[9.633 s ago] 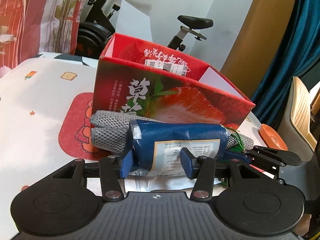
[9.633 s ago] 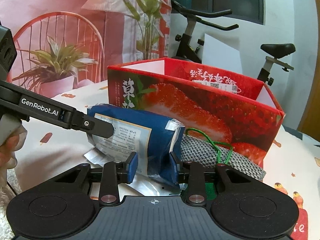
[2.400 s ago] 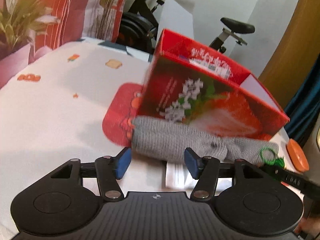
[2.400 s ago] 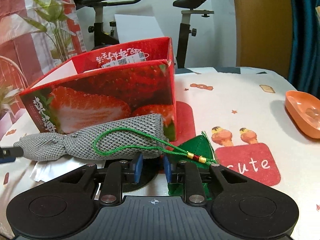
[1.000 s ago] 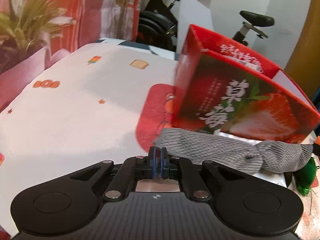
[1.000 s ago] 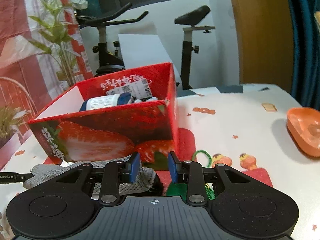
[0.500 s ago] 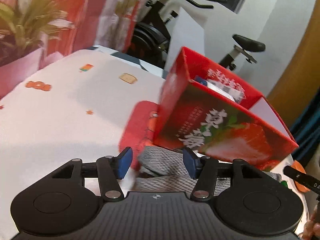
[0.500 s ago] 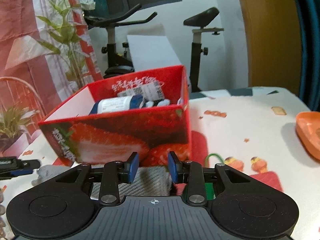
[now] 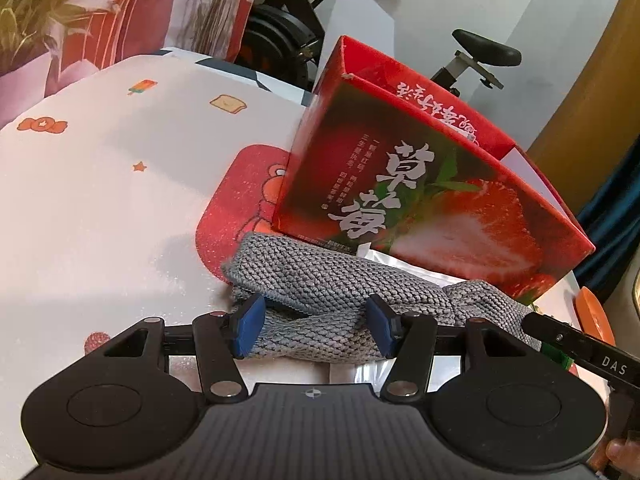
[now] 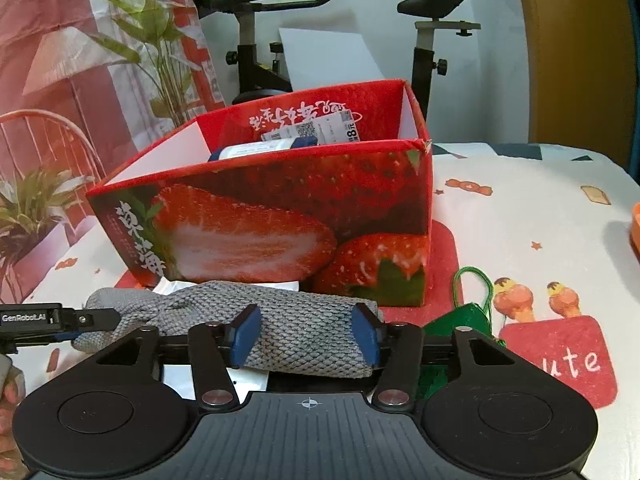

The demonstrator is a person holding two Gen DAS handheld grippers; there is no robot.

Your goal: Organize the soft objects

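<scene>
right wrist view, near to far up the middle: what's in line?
Right claw → grey knit cloth → strawberry box → blue packet inside it → exercise bike.

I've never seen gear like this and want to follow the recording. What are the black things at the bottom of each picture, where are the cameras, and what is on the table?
There is no robot here: a person holds a hand tool with two fingers in each hand. Each tool carries a camera looking forward along its blue-tipped fingers, so the black shape at the bottom of each picture is the tool itself. One picture is from the left gripper, the other from the right gripper.

On the patterned tablecloth stands a red strawberry box with a blue packet inside. In front of it lies a grey knitted cloth, with a green pouch beside it.

Both grippers straddle the cloth, one at each end. Their jaws have just been opening, so neither is gripping it now.
</scene>
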